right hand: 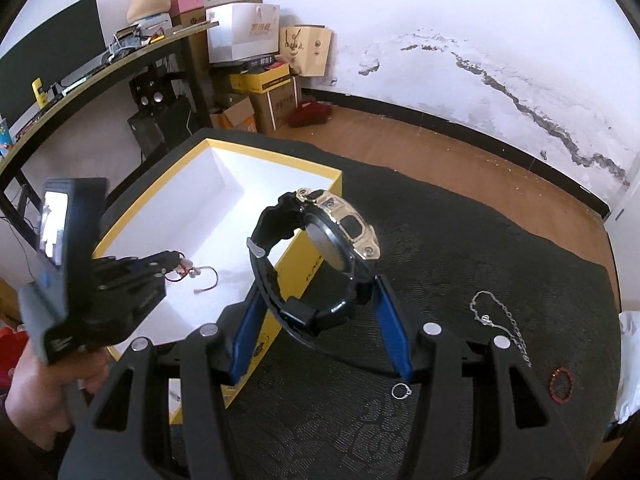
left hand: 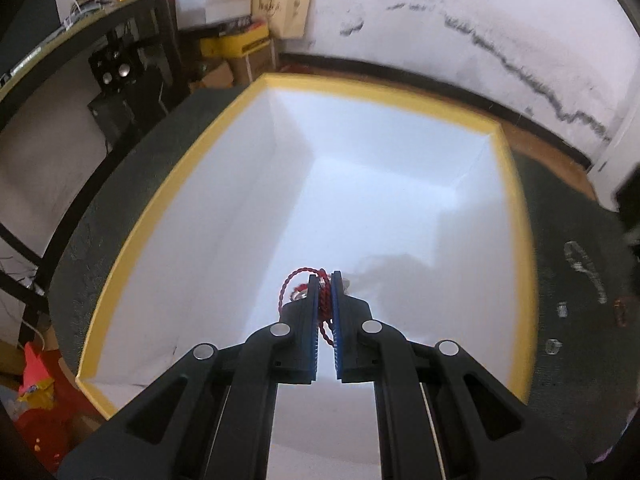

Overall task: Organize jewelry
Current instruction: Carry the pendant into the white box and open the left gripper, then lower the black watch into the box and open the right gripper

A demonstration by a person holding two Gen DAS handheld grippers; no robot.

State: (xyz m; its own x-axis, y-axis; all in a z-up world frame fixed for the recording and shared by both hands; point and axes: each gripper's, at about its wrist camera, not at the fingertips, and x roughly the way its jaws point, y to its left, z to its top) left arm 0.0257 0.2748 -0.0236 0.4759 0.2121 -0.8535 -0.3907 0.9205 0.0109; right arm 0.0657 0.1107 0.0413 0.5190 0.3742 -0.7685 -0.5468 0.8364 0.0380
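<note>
A yellow-rimmed box (left hand: 168, 200) with a white inside lies on the dark mat; it also shows in the right wrist view (right hand: 316, 268). My left gripper (left hand: 326, 280) is shut on a red twisted cord bracelet (left hand: 292, 284) and holds it low inside the box; it also shows in the right wrist view (right hand: 176, 258), with the bracelet (right hand: 200, 278) trailing onto the box floor. My right gripper (right hand: 316, 292) is shut on a black watch with a gold face (right hand: 320, 252), held above the mat beside the box's right wall.
On the mat right of the box lie a silver chain (right hand: 500, 320), a small silver ring (right hand: 400, 392) and a red bead bracelet (right hand: 562, 386). The chain also shows in the left wrist view (left hand: 586, 272). A desk (right hand: 100, 68) and cartons (right hand: 268, 92) stand behind.
</note>
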